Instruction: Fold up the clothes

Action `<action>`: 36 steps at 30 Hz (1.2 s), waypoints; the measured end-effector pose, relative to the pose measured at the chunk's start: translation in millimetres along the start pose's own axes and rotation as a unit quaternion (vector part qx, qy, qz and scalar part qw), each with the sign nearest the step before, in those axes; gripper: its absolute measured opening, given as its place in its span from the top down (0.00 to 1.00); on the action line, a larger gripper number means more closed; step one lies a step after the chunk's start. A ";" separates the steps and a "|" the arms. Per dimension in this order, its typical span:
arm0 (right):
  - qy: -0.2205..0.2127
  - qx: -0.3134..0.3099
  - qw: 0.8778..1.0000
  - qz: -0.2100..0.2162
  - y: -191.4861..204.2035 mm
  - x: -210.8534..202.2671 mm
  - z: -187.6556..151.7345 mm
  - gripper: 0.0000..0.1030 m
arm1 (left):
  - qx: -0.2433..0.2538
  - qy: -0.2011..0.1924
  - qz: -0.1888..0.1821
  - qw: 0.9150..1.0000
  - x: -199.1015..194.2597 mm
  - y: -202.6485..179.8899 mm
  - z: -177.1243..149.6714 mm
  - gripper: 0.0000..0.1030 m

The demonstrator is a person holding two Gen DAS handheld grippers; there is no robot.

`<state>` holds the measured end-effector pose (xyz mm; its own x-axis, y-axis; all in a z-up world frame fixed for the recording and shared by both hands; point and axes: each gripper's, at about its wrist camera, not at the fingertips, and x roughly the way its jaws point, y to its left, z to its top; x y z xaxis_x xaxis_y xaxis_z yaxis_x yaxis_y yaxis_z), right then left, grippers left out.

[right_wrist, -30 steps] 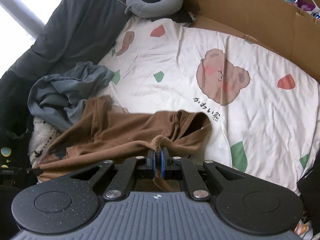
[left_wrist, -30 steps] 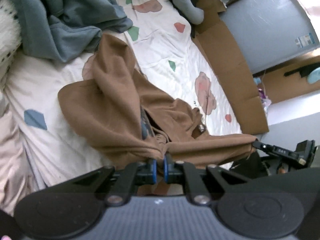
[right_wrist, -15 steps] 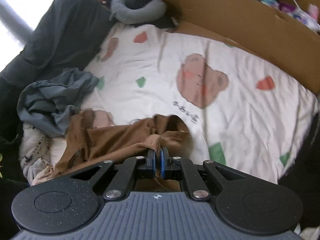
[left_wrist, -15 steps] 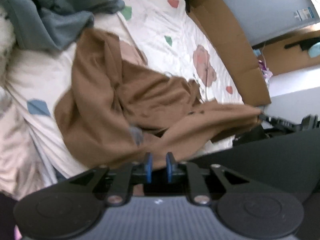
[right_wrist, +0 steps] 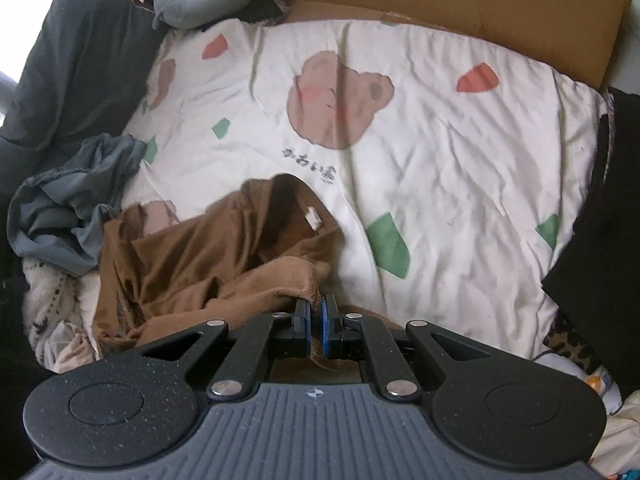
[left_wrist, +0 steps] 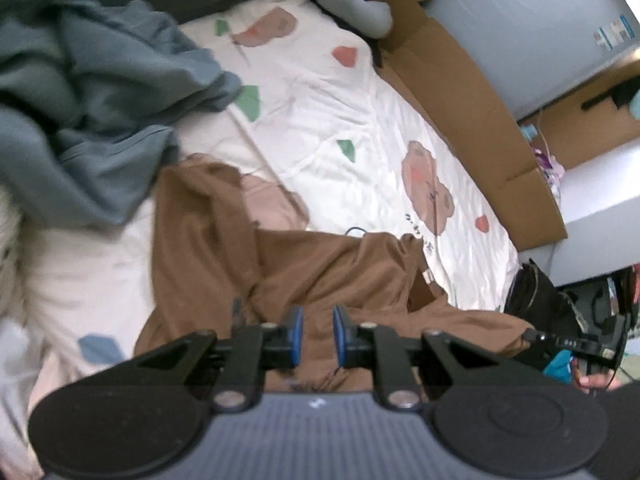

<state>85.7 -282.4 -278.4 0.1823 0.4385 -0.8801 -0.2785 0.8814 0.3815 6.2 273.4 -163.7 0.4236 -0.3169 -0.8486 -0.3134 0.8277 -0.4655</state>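
Brown garment point(left_wrist: 320, 272) lies crumpled w/ no tidy fold showing, on the bear-print bed sheet point(right_wrist: 440, 160) just ahead of both tongs. Left tongs point(left_wrist: 316, 336) apart, pads over the fabric, gripping nothing. Right tongs point(right_wrist: 315, 330) nearly together, clamped on a brown edge that runs between the pads. Grey-blue garment point(left_wrist: 80, 100) heaped far-left of the left tongs, also unfolded. Judging by that: folding mostly left to do
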 end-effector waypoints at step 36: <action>0.029 -0.048 0.998 -0.016 -57.7 72.2 -84.4 0.97 | 0.144 0.178 -0.071 0.971 286.2 -143.8 10.5 0.84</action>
<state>35.3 -316.4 -387.8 0.1388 0.3976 -0.9070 -0.3637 0.8723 0.3268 181.5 68.5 -337.0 0.1082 -0.5351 -0.8378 -0.0017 0.8427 -0.5384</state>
